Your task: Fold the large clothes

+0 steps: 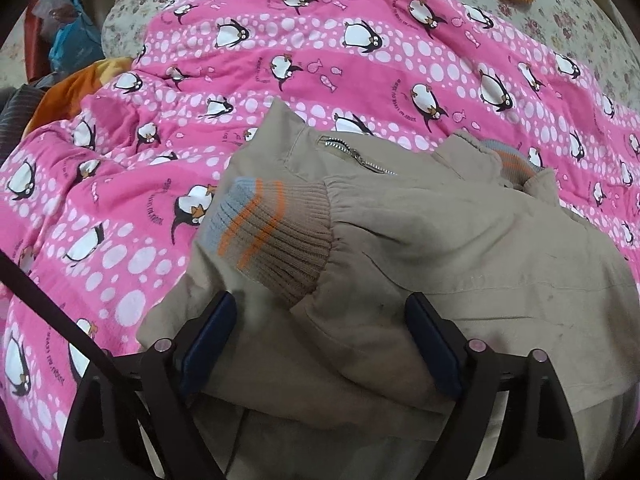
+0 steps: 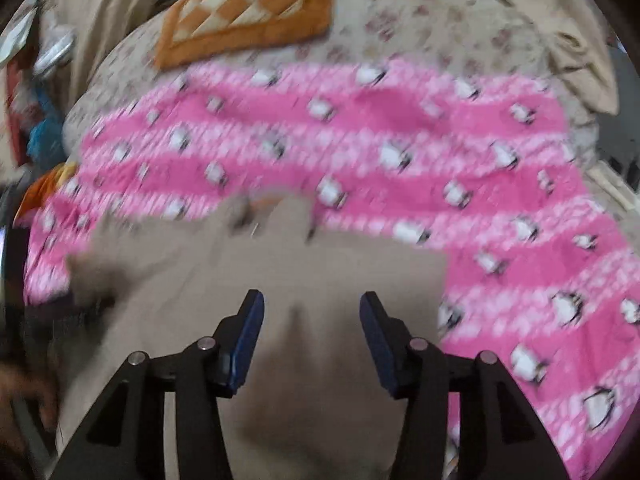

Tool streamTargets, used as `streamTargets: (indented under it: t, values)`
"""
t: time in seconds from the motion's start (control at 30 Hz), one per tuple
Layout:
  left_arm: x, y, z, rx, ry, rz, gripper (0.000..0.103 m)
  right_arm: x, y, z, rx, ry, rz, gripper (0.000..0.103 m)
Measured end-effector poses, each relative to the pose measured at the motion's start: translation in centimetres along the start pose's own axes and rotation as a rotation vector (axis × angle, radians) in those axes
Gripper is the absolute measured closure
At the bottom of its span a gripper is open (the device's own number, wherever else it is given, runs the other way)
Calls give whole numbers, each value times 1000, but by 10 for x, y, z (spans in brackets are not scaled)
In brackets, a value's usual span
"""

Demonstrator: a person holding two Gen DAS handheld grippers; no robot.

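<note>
Penguin-print pink quilt (image 1: pixel 120 208) covers the bed, and every place below is given from it. On its near part lies the beige jacket (image 1: pixel 440 248), bunched and partly doubled over, spread wider across the quilt than deep, so its long axis runs side to side in the left wrist view. One sleeve is laid back over the body, its ribbed cuff (image 1: pixel 272 228) (blue band, two orange stripes) pointing toward the quilt's left side; a small zip pocket (image 1: pixel 356 154) shows just beyond it, toward the quilt's middle.

The left gripper (image 1: pixel 320 316) sits low over the jacket's near edge with its jaws spread wide. Cloth lies between them, the sleeve seam just ahead, but the pads do not look pressed on it, so nothing appears held. The right gripper (image 2: pixel 312 312) hangs above plain beige cloth nearer the quilt's right side, its jaws parted and apparently empty (that view is smeared, so contact cannot be settled).

Judged from this, the cuff lies directly ahead of the left jaws and slightly to their left, which makes the left hand the nearer one for tucking the sleeve or taking the near hem.
</note>
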State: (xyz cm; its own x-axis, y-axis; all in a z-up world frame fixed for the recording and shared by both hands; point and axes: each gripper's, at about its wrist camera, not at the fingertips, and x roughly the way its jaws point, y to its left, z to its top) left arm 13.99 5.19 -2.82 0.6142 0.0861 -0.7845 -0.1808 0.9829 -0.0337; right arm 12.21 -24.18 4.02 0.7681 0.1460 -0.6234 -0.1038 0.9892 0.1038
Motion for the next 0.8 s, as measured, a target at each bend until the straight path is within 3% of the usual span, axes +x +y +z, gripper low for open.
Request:
streamTargets:
  t: [0.03, 0.1, 0.17, 0.27, 0.33, 0.43, 0.5, 0.6, 0.73, 0.8]
  values:
    - [-3, 0, 0, -8, -7, 9, 43, 2, 5, 9, 3, 2, 12, 50]
    - [-18, -2, 5, -31, -35, -18, 49, 12, 19, 20, -37, 18, 20, 50]
    - [-34, -10, 16, -7, -119, -70, 49, 26, 31, 25, -58, 22, 23, 50]
    - [-36, -27, 31, 69, -184, -46, 49, 52, 38, 24, -77, 39, 22, 50]
    - [-19, -32, 37, 73, -142, -34, 49, 74, 33, 20, -78, 78, 14, 50]
    - [21, -31, 37, 54, -8, 3, 49, 108, 20, 8, -61, 177, -41, 50]
    - [28, -33, 37, 66, 12, 19, 49, 123, 11, 3, -23, 246, -20, 50]
    - [17, -35, 38, 75, 4, 11, 49, 109, 13, 7, -31, 200, -37, 50]
    - [-19, -21, 37, 30, -30, -85, 49, 49, 11, 11, -28, 54, 2, 50]
    - [-35, -11, 32, 25, -49, -115, 49, 12, 8, 1, -53, 4, 26, 42]
